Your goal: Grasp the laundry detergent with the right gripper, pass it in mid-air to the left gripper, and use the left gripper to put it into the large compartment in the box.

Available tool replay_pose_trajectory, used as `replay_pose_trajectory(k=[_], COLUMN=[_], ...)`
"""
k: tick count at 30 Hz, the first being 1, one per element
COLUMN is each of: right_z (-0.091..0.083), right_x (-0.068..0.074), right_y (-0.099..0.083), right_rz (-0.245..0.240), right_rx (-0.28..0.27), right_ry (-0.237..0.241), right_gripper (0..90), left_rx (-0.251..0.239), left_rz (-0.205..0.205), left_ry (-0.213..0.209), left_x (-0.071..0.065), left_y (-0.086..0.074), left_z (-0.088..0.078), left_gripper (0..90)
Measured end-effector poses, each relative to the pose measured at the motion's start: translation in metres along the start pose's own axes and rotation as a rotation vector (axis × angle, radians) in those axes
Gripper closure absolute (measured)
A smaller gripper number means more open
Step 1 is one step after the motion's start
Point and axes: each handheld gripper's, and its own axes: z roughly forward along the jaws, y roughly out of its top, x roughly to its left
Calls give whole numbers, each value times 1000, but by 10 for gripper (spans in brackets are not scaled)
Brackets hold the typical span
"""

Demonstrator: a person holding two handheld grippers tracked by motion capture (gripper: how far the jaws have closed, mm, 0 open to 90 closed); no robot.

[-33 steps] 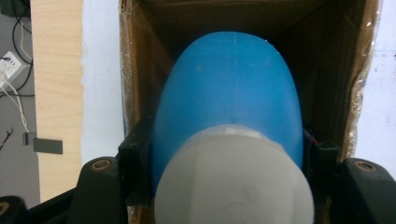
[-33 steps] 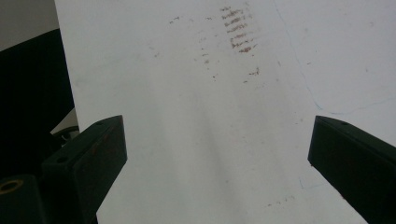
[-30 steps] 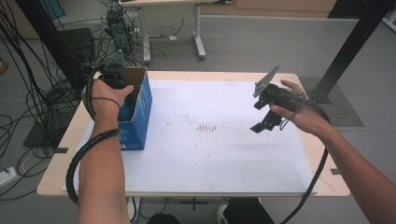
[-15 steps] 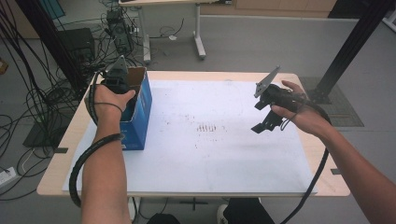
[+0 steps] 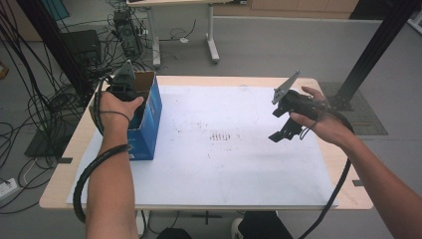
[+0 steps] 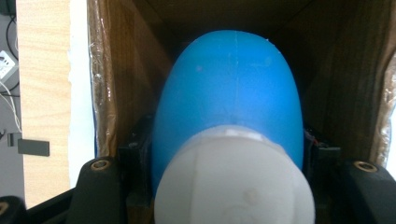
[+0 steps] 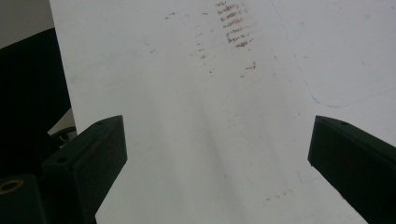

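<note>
Lifting a bottle [image 6: 229, 98] out of the box [image 5: 149, 117] looks like the step in hand; left gripper [image 5: 124, 82] down inside the open top of the box at the table's [image 5: 298, 82] left edge, jaws clamped on either side of the blue body of the bottle, white cap [image 6: 233, 182] nearest the camera in the left gripper view; bottle sitting within the brown cardboard walls, not yet out; right gripper [image 5: 284, 130] held above the white sheet [image 5: 224, 169] on the right side, well apart from the box, jaws wide apart and holding nothing, smudged sheet visible between them in the right gripper view; next move probably calls for a straight pull upward, keeping the clamp firm on the smooth rounded body so no slipping, and clearing the cardboard walls before swinging over the sheet; right gripper free to steady the box or receive the bottle
</note>
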Motion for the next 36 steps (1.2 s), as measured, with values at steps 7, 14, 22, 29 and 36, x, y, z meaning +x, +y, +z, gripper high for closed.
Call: replay_pose_trajectory(k=[7,14,22,29,36], right_z=[0,-1,-2,-3,-4], right_x=[-1,-2,-3,-5,-5], right_y=[-1,-1,-2,-3,-3], right_rz=[4,4,7,13,13], right_rx=[0,2,0,2,0], right_ry=[-1,-1,-5,-5,-5], right_gripper=[45,45,45,46,45], left_rx=[1,1,0,-2,-3], left_rz=[1,-2,-1,-2,-1], left_ry=[3,0,3,3,5], left_x=[0,1,0,0,0], left_y=[1,0,0,1,1], left_z=[0,0,0,0,0], left_gripper=[370,370,370,369,369])
